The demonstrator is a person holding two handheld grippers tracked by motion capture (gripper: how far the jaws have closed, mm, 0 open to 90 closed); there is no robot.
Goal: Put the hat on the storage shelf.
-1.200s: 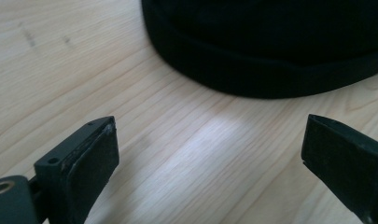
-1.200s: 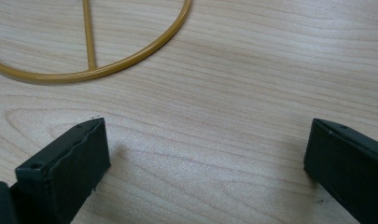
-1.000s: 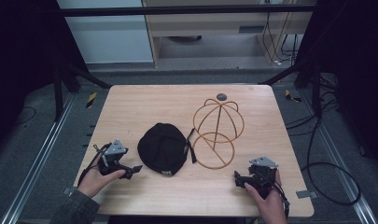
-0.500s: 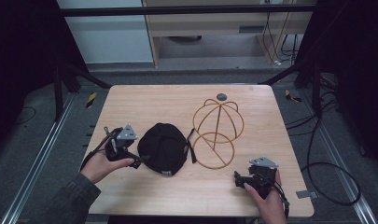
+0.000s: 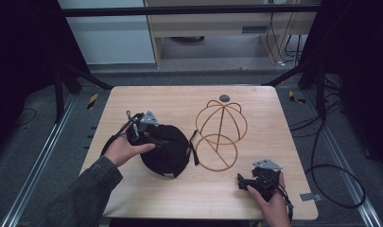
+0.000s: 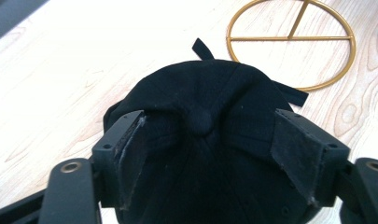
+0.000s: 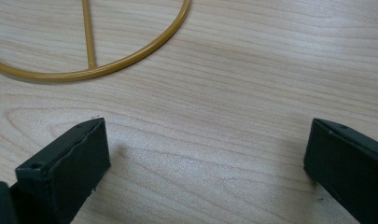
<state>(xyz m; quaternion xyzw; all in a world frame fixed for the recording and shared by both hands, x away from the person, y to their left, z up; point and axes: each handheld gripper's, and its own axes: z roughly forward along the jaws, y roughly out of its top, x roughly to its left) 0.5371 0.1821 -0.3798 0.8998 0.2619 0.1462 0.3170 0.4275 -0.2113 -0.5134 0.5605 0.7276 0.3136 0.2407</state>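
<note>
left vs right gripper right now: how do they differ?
The left gripper straddles the black cap's crown, jaws just closing on it; the right gripper stands wide open with nothing between.
Left sits atop the cap; right rests low on bare table.
Both: black jaws, hand-held.

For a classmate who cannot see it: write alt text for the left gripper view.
A black cap sits between the left gripper's two black fingers, which have just been closing around its crown. Behind it, a gold wire stand's ring base lies on the wooden table.
</note>
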